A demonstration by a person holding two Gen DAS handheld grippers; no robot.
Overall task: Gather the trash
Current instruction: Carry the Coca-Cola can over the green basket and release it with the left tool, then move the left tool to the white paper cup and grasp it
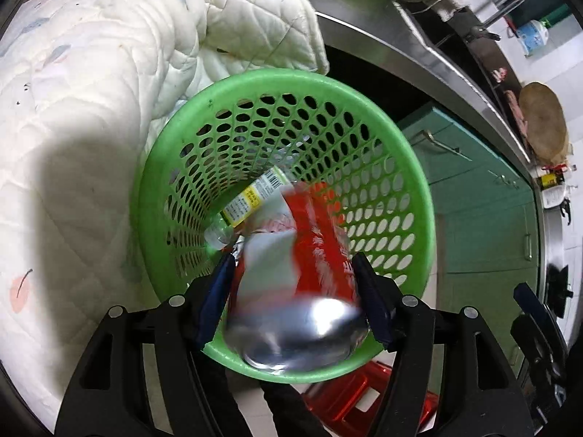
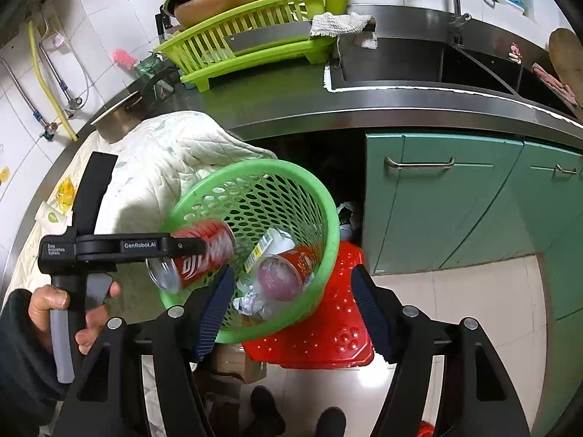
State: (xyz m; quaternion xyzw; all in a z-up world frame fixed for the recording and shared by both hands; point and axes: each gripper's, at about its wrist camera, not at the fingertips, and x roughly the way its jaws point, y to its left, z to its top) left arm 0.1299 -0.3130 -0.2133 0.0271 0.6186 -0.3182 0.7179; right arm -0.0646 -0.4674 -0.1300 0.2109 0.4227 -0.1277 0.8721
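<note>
A green perforated basket (image 1: 419,196) (image 2: 328,225) stands on a red stool (image 2: 339,327). In it lie a plastic bottle (image 1: 247,200), a red can (image 2: 288,269) and crumpled foil (image 2: 251,302). A red soda can (image 1: 302,273) (image 2: 196,255) sits between the fingers of my left gripper (image 1: 295,291), over the basket's near rim; it is motion-blurred and the jaws stand wide around it. My right gripper (image 2: 291,309) is open and empty, just in front of the basket.
A white quilted cloth (image 1: 91,109) (image 2: 156,167) covers the counter left of the basket. Green cabinets (image 2: 455,200) and a steel counter edge lie to the right. A green dish rack (image 2: 255,47) and the sink (image 2: 437,62) are behind.
</note>
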